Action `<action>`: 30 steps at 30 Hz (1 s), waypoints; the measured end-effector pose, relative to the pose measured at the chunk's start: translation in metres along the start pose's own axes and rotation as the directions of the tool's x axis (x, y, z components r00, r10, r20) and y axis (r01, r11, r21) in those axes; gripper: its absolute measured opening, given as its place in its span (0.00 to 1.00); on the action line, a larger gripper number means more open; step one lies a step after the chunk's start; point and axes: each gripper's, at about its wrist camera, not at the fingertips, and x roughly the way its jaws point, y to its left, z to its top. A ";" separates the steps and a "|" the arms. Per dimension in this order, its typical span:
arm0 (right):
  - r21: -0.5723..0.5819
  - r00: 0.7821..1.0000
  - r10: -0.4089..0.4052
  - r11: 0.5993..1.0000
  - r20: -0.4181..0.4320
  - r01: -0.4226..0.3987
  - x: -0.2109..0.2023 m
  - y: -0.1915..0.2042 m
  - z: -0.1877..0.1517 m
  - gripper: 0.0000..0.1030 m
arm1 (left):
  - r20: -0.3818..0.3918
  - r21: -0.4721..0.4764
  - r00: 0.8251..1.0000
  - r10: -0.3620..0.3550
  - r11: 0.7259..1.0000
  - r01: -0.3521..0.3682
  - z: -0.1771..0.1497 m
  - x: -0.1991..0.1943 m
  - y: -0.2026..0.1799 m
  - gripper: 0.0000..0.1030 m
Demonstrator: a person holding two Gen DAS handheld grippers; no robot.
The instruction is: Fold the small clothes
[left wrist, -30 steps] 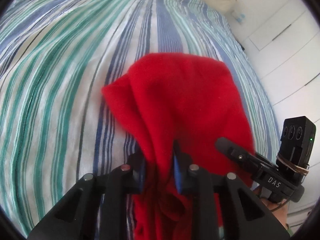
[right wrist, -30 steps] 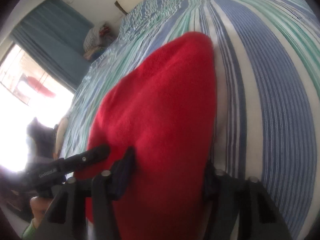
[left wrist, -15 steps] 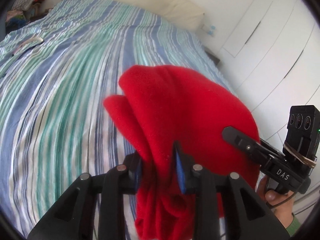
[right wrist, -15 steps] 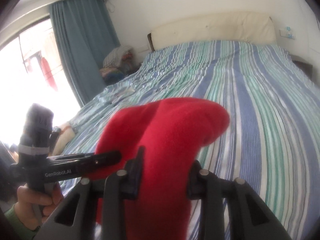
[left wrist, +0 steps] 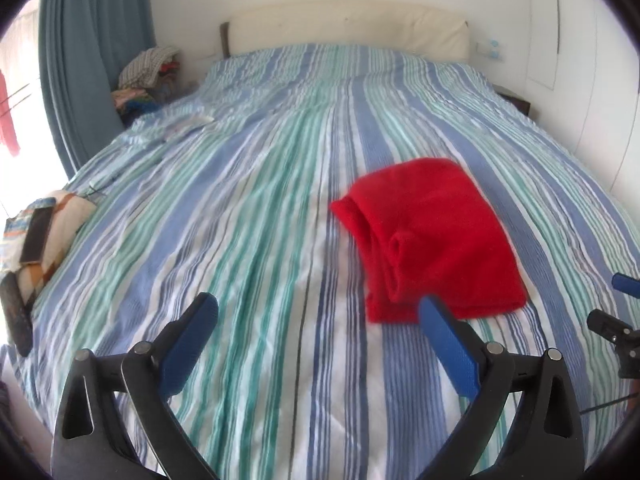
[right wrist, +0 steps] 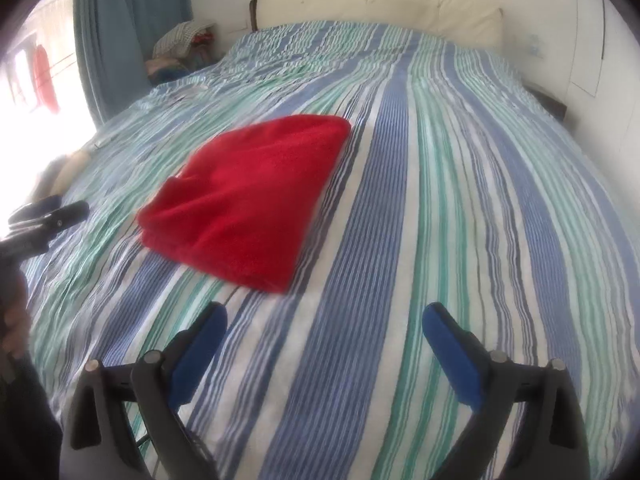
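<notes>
A red fleece garment (left wrist: 436,236) lies folded on the striped bedspread (left wrist: 248,240), free of both grippers. It shows in the right wrist view too, as the red garment (right wrist: 248,196) left of centre. My left gripper (left wrist: 320,308) hangs above the bed, near and left of the garment, its jaws opening wide with nothing between them. My right gripper (right wrist: 324,316) is likewise opening wide and empty, near and right of the garment. Each gripper's tip shows at the edge of the other's view: the right gripper (left wrist: 618,312), the left gripper (right wrist: 48,216).
A cushion with a phone-like slab (left wrist: 38,236) lies at the bed's left edge. A clothes pile (left wrist: 148,76) sits by the blue curtain (left wrist: 88,48). The cream headboard (left wrist: 344,28) is at the far end, white cupboards (left wrist: 592,60) to the right.
Both grippers let go of the red garment, opened wide and drew back and upward. The garment now lies folded on the bed.
</notes>
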 end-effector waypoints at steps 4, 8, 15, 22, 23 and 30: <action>-0.011 0.999 -0.018 1.000 0.050 0.019 -0.040 0.012 -0.006 0.98 | 0.056 0.039 0.996 0.066 0.997 -0.069 -0.001 -0.037 -0.008 0.98; -0.018 0.996 0.005 1.000 0.093 -0.004 -0.071 0.028 -0.009 0.99 | 0.083 0.089 0.988 0.133 0.986 -0.141 -0.007 -0.061 -0.016 0.98; -0.004 0.992 0.030 1.000 0.124 -0.030 -0.106 0.052 -0.017 0.99 | 0.029 0.057 0.996 0.088 0.994 -0.090 -0.026 -0.089 -0.017 0.99; 0.049 0.998 0.029 0.998 0.061 -0.032 -0.128 0.064 -0.030 0.99 | -0.090 0.064 0.995 0.045 0.997 -0.039 -0.050 -0.099 -0.022 0.99; 0.051 0.999 0.008 0.999 0.045 -0.010 -0.130 0.067 -0.032 1.00 | -0.104 0.054 0.994 0.035 0.998 -0.030 -0.054 -0.100 -0.021 0.99; 0.011 1.000 0.020 1.000 0.003 -0.020 -0.141 0.088 -0.052 0.99 | -0.085 0.069 0.991 0.101 0.993 -0.096 -0.069 -0.117 -0.020 0.99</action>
